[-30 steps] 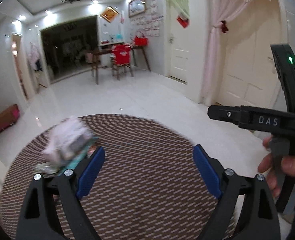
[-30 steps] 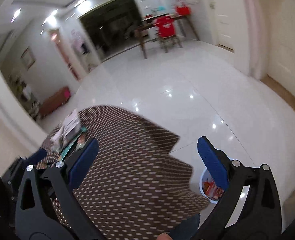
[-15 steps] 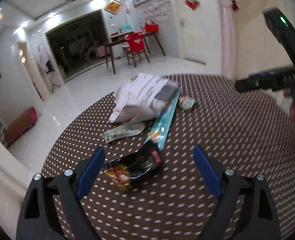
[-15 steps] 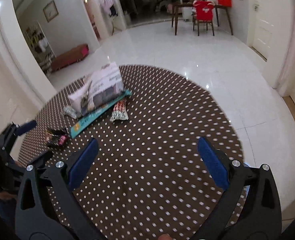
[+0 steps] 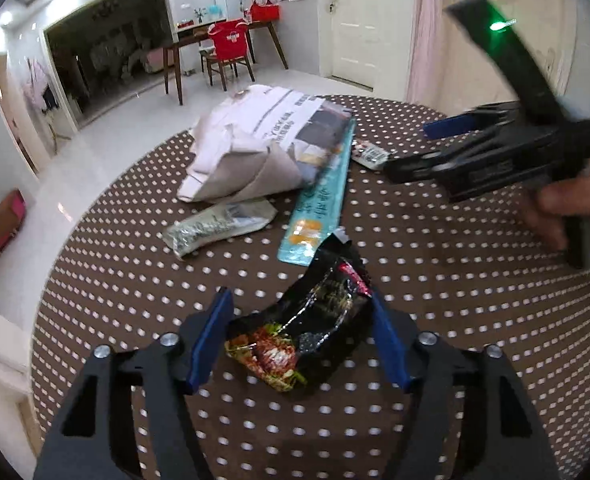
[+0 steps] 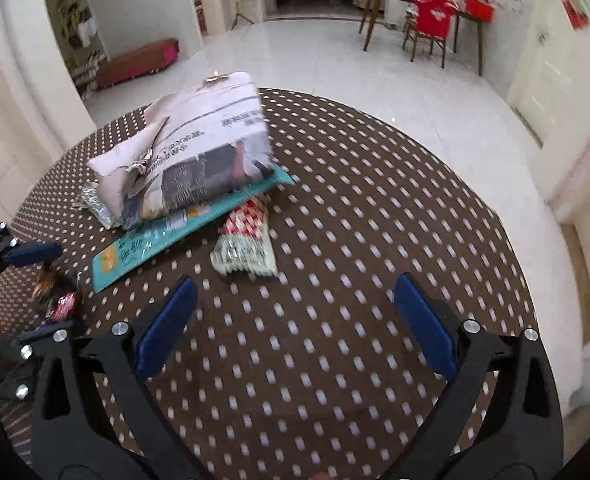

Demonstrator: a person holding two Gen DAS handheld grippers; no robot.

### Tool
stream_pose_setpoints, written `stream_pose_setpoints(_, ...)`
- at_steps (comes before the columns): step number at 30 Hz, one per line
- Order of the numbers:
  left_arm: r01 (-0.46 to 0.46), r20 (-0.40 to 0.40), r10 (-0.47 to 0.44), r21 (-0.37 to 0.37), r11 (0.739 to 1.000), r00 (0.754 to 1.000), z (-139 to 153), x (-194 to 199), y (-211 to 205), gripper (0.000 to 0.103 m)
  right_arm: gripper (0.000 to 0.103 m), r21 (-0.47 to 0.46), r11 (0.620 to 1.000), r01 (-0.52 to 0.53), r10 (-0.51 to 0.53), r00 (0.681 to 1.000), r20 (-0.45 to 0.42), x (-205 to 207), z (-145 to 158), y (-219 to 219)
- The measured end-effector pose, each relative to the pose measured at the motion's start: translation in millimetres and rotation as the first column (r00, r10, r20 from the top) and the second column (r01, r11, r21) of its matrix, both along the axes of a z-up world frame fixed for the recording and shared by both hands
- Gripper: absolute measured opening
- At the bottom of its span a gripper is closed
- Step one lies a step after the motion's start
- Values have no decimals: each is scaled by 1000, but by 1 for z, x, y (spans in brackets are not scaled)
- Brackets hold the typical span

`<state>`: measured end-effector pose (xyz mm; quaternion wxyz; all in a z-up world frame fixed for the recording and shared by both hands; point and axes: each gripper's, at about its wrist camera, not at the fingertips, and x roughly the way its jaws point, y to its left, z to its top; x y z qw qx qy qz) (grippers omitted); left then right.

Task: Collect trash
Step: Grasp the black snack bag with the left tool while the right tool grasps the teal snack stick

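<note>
Left tongs (image 5: 299,340) are closing around the black snack wrapper (image 5: 307,328), not yet pinching, while right tongs (image 6: 295,312) are hanging open with the red-checked wrapper (image 6: 247,244) at 11 o'clock; next: squeeze, lift.

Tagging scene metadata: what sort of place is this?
Most likely a home's living or dining area. A round table in a brown polka-dot cloth holds wrappers and a folded newspaper; behind it are glossy white floor tiles, a wooden table with a red-covered chair, and a curtained doorway.
</note>
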<state>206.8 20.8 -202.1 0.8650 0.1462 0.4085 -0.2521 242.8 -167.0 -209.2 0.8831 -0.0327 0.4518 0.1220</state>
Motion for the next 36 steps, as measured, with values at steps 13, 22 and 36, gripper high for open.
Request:
stream_pose_setpoints(13, -144, -44, 140, -97, 985, 989, 4, -28, 10, 29, 18, 93, 995, -39, 36, 999, 34, -13, 3, -11)
stream_pose_setpoints(22, -150, -57, 143, -150, 977, 988, 11, -51, -4, 22, 15, 188, 982, 18, -24, 999, 26, -70, 6, -75)
stream_pose_setpoints(36, -137, -70, 126, -176, 975, 990, 11, -41, -43, 22, 61, -63, 992, -111, 116, 990, 79, -96, 7, -59)
